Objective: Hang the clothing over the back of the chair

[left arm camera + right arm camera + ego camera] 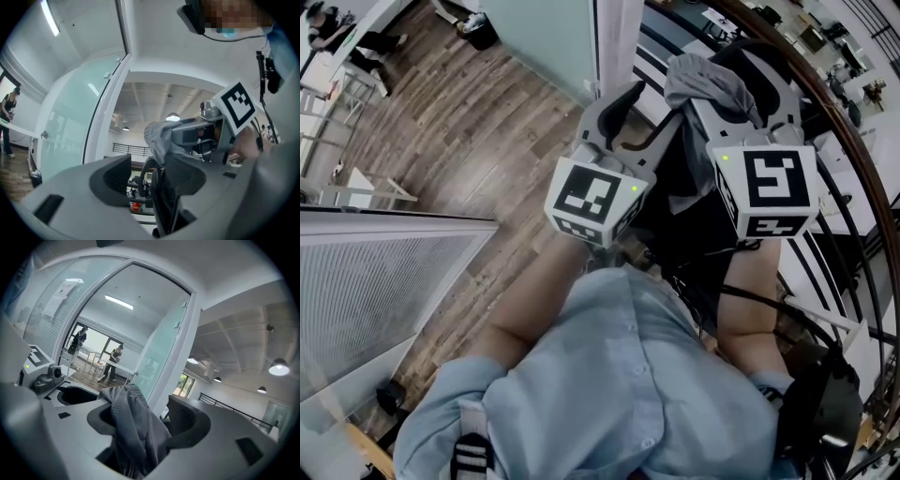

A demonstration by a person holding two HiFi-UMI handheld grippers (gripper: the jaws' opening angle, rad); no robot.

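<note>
- Here, the left gripper (636,120) is hovering above the chair (680,202), jaws standing apart, empty.
- The grey clothing (708,80) is draping above the chair, between the right gripper's (147,416) parted jaws.

- The clothing (126,427) is a grey garment of soft cloth with a stitched seam, crumpled into a loose bunch.
- It sits in the gap of the right tongs (145,418), whose jaws stand wide around it. It is heaped over the jaw at the left of the right gripper view and hangs down between the two.
- It lies apart from the left tongs (150,176), beyond their tips and higher.
- The chair (675,197) is black and only partly seen, below and between the two tongs, under the grey bunch.
- A thin dark upright edge stands inside the left tongs' gap, close to one jaw.
</note>
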